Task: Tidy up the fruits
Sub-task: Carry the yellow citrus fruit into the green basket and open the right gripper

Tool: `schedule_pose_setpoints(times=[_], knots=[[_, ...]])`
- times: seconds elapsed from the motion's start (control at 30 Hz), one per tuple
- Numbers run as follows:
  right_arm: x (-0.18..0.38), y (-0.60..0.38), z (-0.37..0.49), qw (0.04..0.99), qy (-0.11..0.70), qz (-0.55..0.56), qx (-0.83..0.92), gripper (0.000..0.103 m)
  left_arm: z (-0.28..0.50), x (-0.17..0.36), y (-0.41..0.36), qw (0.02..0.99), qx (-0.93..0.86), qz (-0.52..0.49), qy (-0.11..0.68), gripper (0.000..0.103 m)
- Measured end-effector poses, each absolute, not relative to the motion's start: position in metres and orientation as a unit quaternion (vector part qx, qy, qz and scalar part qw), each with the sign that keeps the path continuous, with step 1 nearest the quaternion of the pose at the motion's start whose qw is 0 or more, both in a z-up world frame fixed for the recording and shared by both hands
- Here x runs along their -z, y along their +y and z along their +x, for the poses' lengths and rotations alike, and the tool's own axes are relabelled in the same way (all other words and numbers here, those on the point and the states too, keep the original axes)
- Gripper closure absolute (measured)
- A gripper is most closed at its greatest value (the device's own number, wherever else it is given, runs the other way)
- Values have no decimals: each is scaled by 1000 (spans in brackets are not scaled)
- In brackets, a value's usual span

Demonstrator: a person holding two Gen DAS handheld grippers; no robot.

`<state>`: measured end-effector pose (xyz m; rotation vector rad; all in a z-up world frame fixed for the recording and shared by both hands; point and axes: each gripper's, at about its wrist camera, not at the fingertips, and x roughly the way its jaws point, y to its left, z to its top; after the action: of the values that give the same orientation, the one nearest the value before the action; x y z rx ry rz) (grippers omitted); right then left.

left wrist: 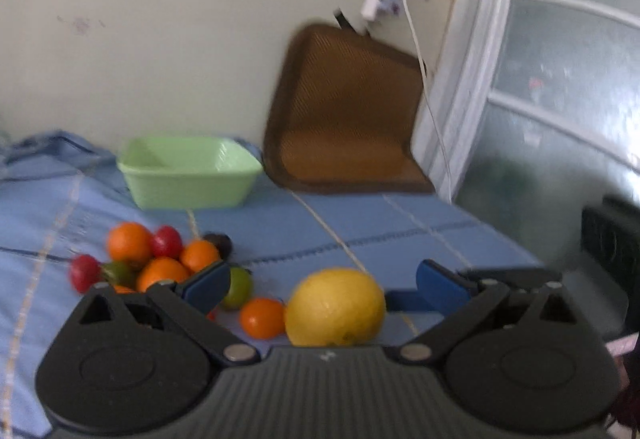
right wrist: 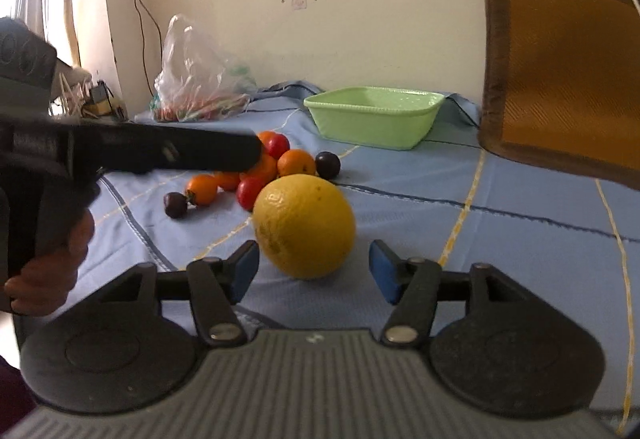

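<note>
A large yellow lemon (right wrist: 305, 226) rests on the blue checked cloth (right wrist: 500, 247), just ahead of the right gripper (right wrist: 314, 266), whose blue pads (right wrist: 244, 266) stand apart on either side of the fruit without pressing it, so that tool is released and holds nothing. From the lemon, the pile of small fruit (right wrist: 260, 167) lies at about eleven o'clock: oranges, red tomatoes and two dark plums, bunched close together on the cloth. The green tub (right wrist: 376, 115) sits farther back at about one o'clock, near the wall, and shows no fruit inside from this angle. A brown mesh chair back (right wrist: 560, 71) leans at two o'clock, and a clear plastic bag (right wrist: 200, 79) stands at ten o'clock near the wall. In the left wrist view, which is somewhat blurred, the left gripper (left wrist: 322, 281) also has its jaws spread wide and empty, with the lemon (left wrist: 335, 307) lying on the cloth between its pads and a small orange (left wrist: 262, 318) touching the lemon at nine o'clock. A hand (right wrist: 48, 259) holds the left gripper at the left edge of the right wrist view.
</note>
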<state>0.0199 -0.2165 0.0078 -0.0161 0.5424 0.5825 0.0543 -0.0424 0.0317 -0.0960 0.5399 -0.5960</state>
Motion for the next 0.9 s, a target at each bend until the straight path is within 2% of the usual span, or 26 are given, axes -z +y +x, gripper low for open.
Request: schedule_pose_setpoints(times=[0.07,0.1,0.13,0.17,0.2,0.4,0.57,0.73,0.9], knots=[[-5,-214,25,919,269,-13,-289,38,61,-22,-48,911,295,-39,285,14],[-3,-213,26,916,272,-16,-294,39,65,-18,-50,907,297,-37,296,26],[-1,-211,27,913,275,-20,-299,45,67,-14,-52,903,301,-39,303,30],[0,-210,28,912,276,-25,-303,47,67,-14,-50,904,303,-40,297,37],[0,-208,26,915,269,-31,-299,48,67,-16,-52,904,304,-41,296,38],[-19,-209,33,929,225,-14,-292,49,72,-45,-49,929,285,-29,233,38],[-41,-187,81,943,169,-61,-281,49,142,-76,-37,936,263,-57,225,37],[-51,-169,166,945,171,-56,-274,49,234,-81,-21,931,238,-104,257,37],[-37,-160,221,937,213,-57,-272,49,286,-50,-19,918,217,-126,309,36]])
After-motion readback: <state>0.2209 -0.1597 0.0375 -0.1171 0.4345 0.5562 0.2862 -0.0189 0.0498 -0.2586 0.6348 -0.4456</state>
